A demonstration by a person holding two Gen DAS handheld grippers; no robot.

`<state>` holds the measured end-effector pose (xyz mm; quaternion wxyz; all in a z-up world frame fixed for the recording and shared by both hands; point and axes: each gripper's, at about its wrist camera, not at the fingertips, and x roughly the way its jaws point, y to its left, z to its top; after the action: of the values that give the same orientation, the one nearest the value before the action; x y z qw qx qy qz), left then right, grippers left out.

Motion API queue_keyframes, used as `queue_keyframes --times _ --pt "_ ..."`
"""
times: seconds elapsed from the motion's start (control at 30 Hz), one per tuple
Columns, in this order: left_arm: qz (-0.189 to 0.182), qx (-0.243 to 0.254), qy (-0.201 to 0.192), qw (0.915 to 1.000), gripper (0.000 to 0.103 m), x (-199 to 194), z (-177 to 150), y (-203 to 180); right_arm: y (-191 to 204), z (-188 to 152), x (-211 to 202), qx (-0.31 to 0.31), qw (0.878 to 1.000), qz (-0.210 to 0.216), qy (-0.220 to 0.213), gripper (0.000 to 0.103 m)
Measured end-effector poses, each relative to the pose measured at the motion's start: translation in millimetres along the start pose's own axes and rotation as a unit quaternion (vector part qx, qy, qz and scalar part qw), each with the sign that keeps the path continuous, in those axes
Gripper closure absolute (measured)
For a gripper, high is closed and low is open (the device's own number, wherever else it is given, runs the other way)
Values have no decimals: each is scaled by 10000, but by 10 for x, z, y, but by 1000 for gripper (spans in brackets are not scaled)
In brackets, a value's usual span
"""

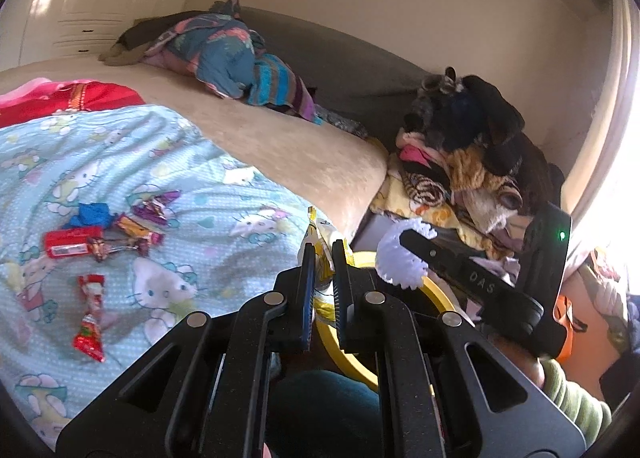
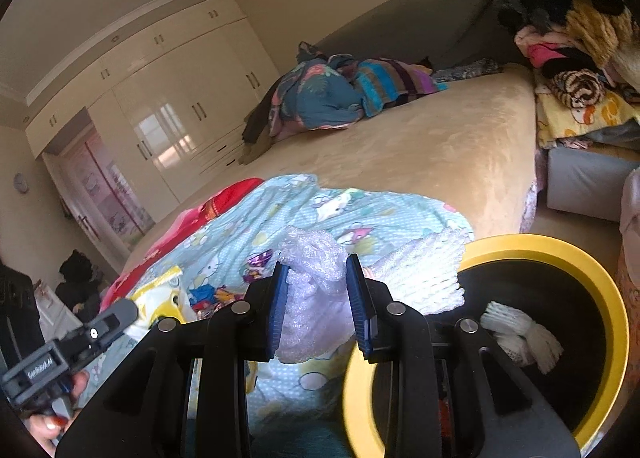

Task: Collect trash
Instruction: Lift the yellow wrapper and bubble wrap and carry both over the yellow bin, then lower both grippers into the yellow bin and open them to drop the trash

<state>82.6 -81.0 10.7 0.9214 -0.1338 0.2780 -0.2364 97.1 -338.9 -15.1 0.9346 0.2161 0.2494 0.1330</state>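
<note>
**Both grippers loaded, bin close below**

Left wrist view: left gripper [image 1: 321, 258] clamped tight on a yellow-and-white wrapper [image 1: 320, 236], thin and crinkled, poking up between the pads. Beyond it, just past the edge of the bed, the rim of the yellow bin [image 1: 436, 294]. Right gripper [image 1: 404, 254] seen side-on over that rim, carrying white foam netting [image 1: 400, 258]. More wrappers [image 1: 108, 230] scattered on the cartoon-cat blanket [image 1: 192, 162], among them a red one [image 1: 89, 318] lying apart, all yet to be gathered. Risk here: so little of the flat wrapper pinched that a jolt could slip it out short of the bin, onto the blanket or floor.

Right wrist view: right gripper [image 2: 317, 298] partly closed on a wad of bubble wrap [image 2: 310, 298], translucent, puffy, bulging above and below the pads. White foam netting [image 2: 424, 278] bunched beside it, seemingly carried along; whether pinched or merely snagged, cannot tell. Yellow bin [image 2: 560, 250] to the right, black inside, one white foam piece [image 2: 520, 334] already at the bottom. Risk: loose netting dropping off before clearing the rim, or springy bulk catching on it.
</note>
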Motion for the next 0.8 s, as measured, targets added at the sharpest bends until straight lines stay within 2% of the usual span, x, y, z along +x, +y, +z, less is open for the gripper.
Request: queue_keyframes --times 0.4,0.63,0.8 --pt "-187 357 337 9986 98 282 -158 -318 -391 52 -70 574 9978 -308 80 76" --pt "-277 540 592 9964 98 498 -249 -463 -711 -8 -5 1113 9918 -480 399 76" --pt "-375 675 930 9927 98 733 -369 -574 -920 -84 32 1487 9855 -603 557 73"
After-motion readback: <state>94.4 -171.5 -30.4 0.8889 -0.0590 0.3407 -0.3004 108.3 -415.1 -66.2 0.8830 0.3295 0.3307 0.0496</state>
